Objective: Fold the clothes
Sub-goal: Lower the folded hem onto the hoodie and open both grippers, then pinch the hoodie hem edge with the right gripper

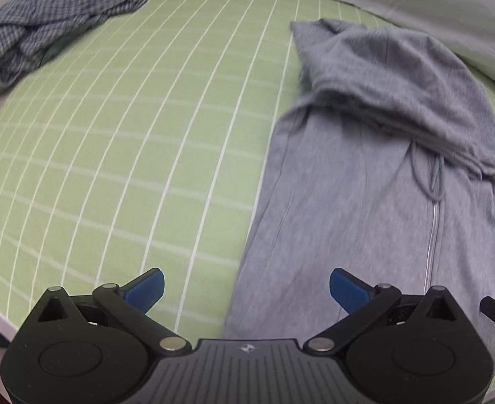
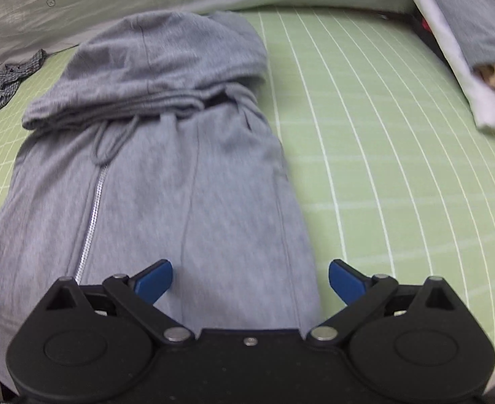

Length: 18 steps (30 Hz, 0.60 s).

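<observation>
Grey zip hoodie, sleeves folded in, hood laid over the chest, is spread at right of frame on a green gridded bed sheet. Checked shirt is crumpled at upper left. Left hand-held gripper and right hand-held gripper are held wide apart, nothing gripped.

Bare sheet lies wide between the hoodie and the checked shirt far left. Right of the hoodie, sheet runs free to a folded stack.
</observation>
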Each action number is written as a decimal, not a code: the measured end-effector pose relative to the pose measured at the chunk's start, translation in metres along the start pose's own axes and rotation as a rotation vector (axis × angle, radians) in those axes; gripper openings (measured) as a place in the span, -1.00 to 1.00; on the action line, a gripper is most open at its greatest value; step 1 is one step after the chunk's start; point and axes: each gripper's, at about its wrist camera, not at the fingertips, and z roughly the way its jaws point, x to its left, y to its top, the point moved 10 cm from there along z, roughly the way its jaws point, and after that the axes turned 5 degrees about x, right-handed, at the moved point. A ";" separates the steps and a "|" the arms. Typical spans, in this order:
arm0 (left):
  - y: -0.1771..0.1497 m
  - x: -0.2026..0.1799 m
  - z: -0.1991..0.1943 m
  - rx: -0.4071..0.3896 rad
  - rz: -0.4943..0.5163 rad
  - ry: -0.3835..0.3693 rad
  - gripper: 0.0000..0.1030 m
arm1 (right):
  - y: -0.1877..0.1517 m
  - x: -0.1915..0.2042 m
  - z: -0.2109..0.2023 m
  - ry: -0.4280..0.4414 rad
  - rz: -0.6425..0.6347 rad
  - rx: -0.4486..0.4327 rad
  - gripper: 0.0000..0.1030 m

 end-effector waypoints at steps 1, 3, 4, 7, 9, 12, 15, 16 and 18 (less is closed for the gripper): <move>-0.007 0.001 0.001 0.005 0.004 -0.001 0.99 | -0.008 -0.002 0.000 -0.001 0.012 0.011 0.95; -0.019 0.000 0.003 0.016 0.014 -0.003 0.99 | -0.023 -0.006 -0.001 -0.005 0.028 0.031 0.95; -0.025 0.000 0.004 0.022 0.020 -0.004 0.99 | -0.030 -0.006 -0.002 -0.003 0.032 0.036 0.95; -0.041 -0.001 0.008 0.040 0.038 -0.008 0.98 | -0.048 -0.006 -0.006 0.010 0.042 0.039 0.98; -0.052 -0.002 0.011 0.052 0.049 -0.011 0.98 | -0.056 -0.004 -0.010 0.016 0.032 0.036 0.99; -0.065 -0.006 0.016 0.072 0.065 -0.017 0.98 | -0.067 0.001 -0.013 0.006 0.002 0.039 0.99; -0.075 -0.012 0.019 0.090 0.081 -0.044 0.98 | -0.074 0.007 -0.014 -0.009 -0.029 0.044 1.00; -0.077 -0.014 0.020 0.090 0.092 -0.044 0.98 | -0.076 0.008 -0.015 -0.010 -0.028 0.042 1.00; -0.080 -0.017 0.019 0.083 0.122 -0.034 0.98 | -0.079 0.009 -0.016 -0.012 -0.024 0.039 1.00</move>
